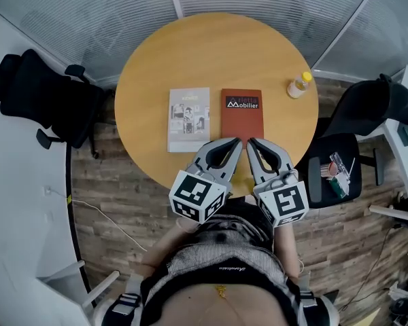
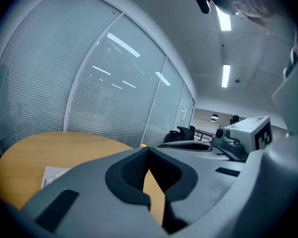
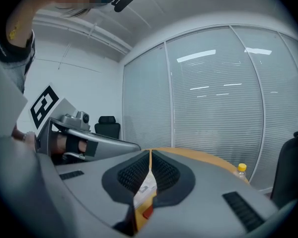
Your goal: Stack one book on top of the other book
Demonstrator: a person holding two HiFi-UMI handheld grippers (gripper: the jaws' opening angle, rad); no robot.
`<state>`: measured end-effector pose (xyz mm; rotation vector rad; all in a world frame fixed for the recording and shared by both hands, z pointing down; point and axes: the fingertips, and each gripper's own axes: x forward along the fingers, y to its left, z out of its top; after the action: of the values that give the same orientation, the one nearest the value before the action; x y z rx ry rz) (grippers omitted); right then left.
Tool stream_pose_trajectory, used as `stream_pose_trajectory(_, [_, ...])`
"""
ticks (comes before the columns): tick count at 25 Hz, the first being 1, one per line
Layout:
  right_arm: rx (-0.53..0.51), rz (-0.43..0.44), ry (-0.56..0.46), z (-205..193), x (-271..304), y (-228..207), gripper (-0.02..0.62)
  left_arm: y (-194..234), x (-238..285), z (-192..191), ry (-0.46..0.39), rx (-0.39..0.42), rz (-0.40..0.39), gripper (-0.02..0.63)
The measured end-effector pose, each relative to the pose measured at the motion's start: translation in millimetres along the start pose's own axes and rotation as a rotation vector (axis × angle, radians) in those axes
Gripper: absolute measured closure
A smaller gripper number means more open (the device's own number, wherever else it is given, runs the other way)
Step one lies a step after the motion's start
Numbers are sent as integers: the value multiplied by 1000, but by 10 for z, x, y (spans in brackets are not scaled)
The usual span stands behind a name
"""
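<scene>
Two books lie side by side on the round wooden table [image 1: 156, 53]: a white and grey book [image 1: 188, 119] on the left and a red-brown book [image 1: 242, 117] with a dark title band on the right. My left gripper [image 1: 238, 141] hovers over the near edge of the red-brown book, shut with nothing between its jaws. My right gripper [image 1: 251, 142] sits just beside it, also shut and empty. In the left gripper view the white book [image 2: 53, 175] shows at the lower left. In the right gripper view a strip of book [image 3: 143, 195] shows through the gap below the closed tips.
A small bottle with a yellow cap [image 1: 299, 84] stands at the table's right edge. Black office chairs flank the table, one at the left [image 1: 44, 97] and one at the right [image 1: 370, 107]. A dark stool [image 1: 333, 172] with small items stands at the right. Glass walls with blinds stand behind.
</scene>
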<state>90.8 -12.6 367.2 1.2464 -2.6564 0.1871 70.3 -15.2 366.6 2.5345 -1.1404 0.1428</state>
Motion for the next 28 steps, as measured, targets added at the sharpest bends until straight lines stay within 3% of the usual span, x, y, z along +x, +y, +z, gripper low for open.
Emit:
stream_pose_trajectory(19, [-10,104,15,-73,182,-562,568,194,546,0,3,-5,125,586])
stream_pose_trajectory(28, [-13,147,18,-197,257,-576,568,317,611,-98,16,-2,164,586])
